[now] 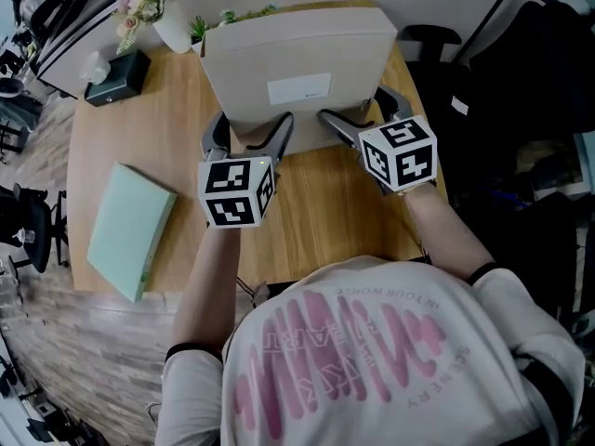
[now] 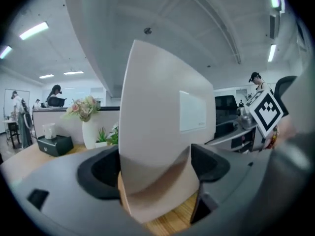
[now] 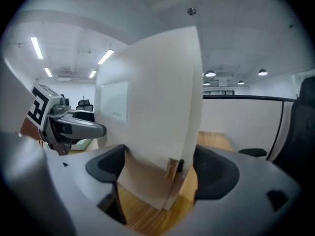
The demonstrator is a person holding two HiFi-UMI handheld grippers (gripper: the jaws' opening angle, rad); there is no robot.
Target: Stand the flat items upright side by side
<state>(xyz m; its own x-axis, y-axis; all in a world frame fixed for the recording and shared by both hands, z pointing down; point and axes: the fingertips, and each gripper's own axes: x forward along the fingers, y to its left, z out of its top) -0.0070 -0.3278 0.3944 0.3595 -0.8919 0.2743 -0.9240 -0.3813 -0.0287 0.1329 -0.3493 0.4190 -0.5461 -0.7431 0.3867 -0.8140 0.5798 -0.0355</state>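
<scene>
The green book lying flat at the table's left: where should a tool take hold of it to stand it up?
The green book lies flat, so its covers look too wide to span from above. Its near corner seems to reach the table edge: probably come in low from that front-left side, one jaw over the cover, one under.

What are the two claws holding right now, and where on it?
Both hold the big pale box by its near bottom edge: the left claw near its left corner, the right claw near its right corner.

Beige box (image 1: 299, 59), mint-green book (image 1: 130, 230)
</scene>
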